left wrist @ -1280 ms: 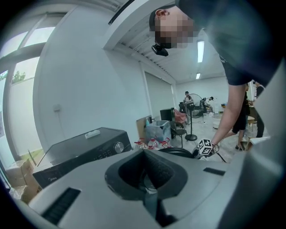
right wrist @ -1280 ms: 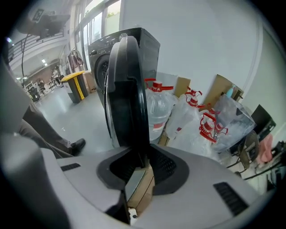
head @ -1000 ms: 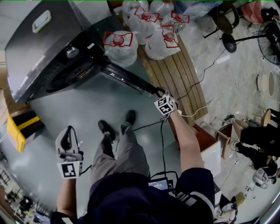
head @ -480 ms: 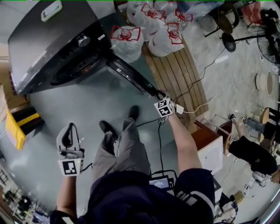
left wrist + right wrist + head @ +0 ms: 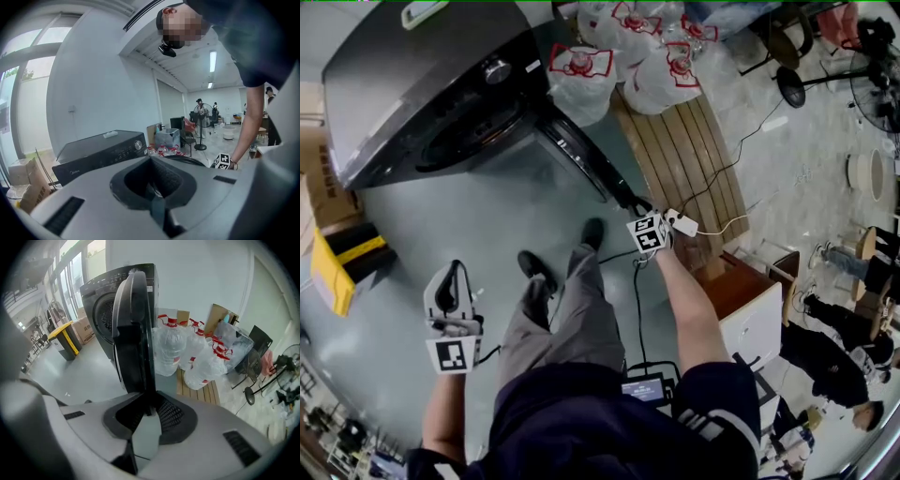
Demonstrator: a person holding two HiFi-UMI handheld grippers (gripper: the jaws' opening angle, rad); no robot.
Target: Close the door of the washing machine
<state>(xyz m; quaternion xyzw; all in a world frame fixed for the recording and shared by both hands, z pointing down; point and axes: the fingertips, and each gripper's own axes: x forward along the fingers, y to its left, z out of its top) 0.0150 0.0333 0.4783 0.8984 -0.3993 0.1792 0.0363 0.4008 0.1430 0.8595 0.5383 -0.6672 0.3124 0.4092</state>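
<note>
From the head view, the dark grey washing machine [image 5: 412,84] stands on the grey floor [image 5: 487,234] at the upper left. Its door [image 5: 586,159] is swung wide open and reaches out toward the person. The right gripper [image 5: 639,204] is at the door's free edge, on an outstretched arm. The left gripper [image 5: 447,281] hangs low beside the person's left leg, well apart from the machine. Bagged water bottles [image 5: 581,75] stand at the far end of a wooden pallet [image 5: 684,159] just beside the machine. A white power strip [image 5: 682,222] lies near the pallet's near end.

In the left gripper view, the left gripper [image 5: 154,194] has its jaws drawn together with nothing between them. Beyond it the washing machine [image 5: 101,152] shows its top and control knob [image 5: 138,145]. A cardboard box [image 5: 28,183] sits at the lower left and a standing fan [image 5: 202,126] far back in the room.

In the right gripper view, the right gripper [image 5: 147,420] has its jaws nearly together and clamped on the door's rim. The door [image 5: 133,329] stands edge-on and upright between the pads. The washer's drum opening [image 5: 103,315] shows behind it. The water bottles [image 5: 171,350] are to the right of the door, and a yellow bin [image 5: 65,341] is at the left.
</note>
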